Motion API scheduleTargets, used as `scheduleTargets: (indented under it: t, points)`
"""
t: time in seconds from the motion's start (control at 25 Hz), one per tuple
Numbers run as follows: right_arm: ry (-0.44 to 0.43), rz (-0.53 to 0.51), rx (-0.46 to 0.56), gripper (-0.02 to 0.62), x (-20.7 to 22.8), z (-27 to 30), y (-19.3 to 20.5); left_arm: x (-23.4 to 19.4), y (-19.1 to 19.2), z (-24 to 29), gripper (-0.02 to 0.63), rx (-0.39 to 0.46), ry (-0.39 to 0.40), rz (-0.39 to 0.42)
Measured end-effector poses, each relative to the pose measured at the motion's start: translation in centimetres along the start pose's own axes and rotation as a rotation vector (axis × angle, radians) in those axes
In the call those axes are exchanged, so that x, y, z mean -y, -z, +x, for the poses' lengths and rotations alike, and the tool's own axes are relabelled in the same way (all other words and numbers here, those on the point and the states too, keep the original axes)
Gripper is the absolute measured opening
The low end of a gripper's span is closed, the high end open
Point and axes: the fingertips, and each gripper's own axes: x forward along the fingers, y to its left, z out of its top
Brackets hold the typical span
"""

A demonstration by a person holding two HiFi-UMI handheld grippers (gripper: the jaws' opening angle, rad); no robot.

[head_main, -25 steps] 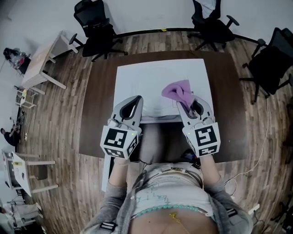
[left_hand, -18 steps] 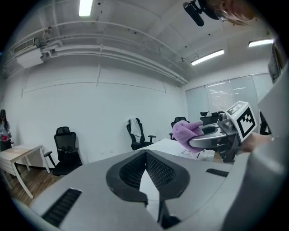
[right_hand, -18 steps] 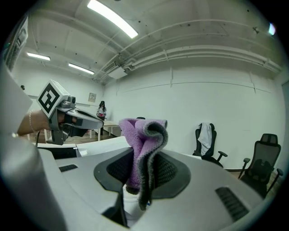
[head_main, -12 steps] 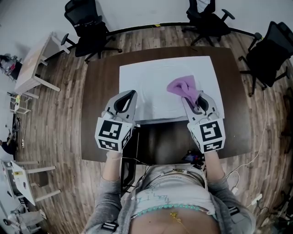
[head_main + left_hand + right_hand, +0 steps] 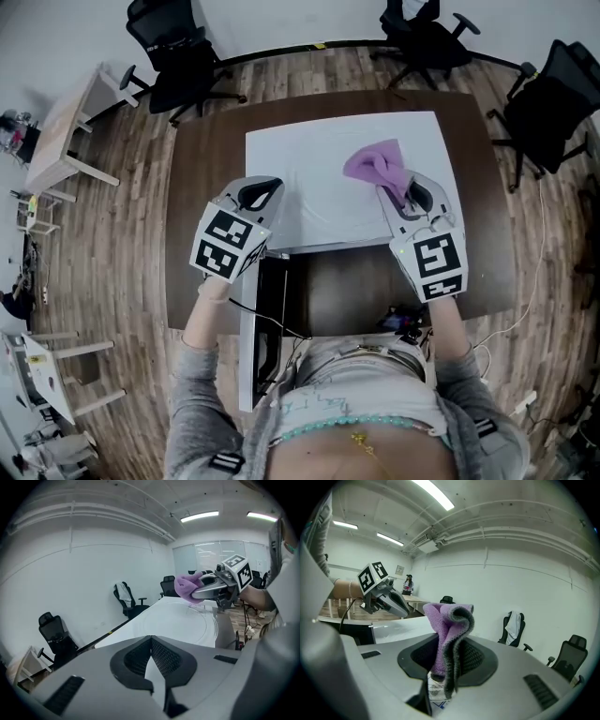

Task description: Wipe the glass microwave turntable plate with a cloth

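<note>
Glass turntable plate [image 5: 180, 619] unbraced, left gripper [image 5: 262, 187] clenched empty near it: risked skidding across white mat [image 5: 281, 150] once pushed by purple cloth [image 5: 373, 161] pinched in right gripper [image 5: 396, 189].

Purple cloth [image 5: 373, 163], white mat [image 5: 309, 150], dark brown table [image 5: 202, 178]

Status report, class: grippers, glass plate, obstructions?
Left gripper shut, empty. Right gripper shut on purple cloth. Glass plate flat on white sheet, cloth contact unclear. Nothing blocking.

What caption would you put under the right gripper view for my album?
Right gripper clamps a folded purple cloth, the left gripper in view beyond it.
</note>
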Motion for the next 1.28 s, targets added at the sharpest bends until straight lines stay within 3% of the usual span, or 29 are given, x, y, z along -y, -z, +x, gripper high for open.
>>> scheduleTargets:
  t: [0.32, 0.4, 0.52, 1.0, 1.28]
  points:
    - [-0.009, -0.023, -0.03, 0.112, 0.9, 1.0, 0.0, -1.0, 0.7, 1.8, 0.015, -0.037, 0.151, -0.175]
    - [-0.015, -0.028, -0.038, 0.112, 1.1, 1.3, 0.0, -1.5, 0.8, 2.2, 0.026, -0.056, 0.155, -0.178]
    - [-0.027, -0.042, -0.057, 0.112, 1.4, 1.7, 0.4, -1.8, 1.1, 2.9, 0.115, -0.108, 0.166, -0.169]
    - [-0.065, -0.132, -0.129, 0.112, 1.2, 4.6, 0.9, -1.8, 1.9, 5.4, 0.127, -0.201, 0.277, -0.223]
    - [-0.112, -0.183, -0.173, 0.112, 0.0, 5.8, 1.6, -1.9, 2.0, 5.6, 0.127, -0.213, 0.278, -0.217]
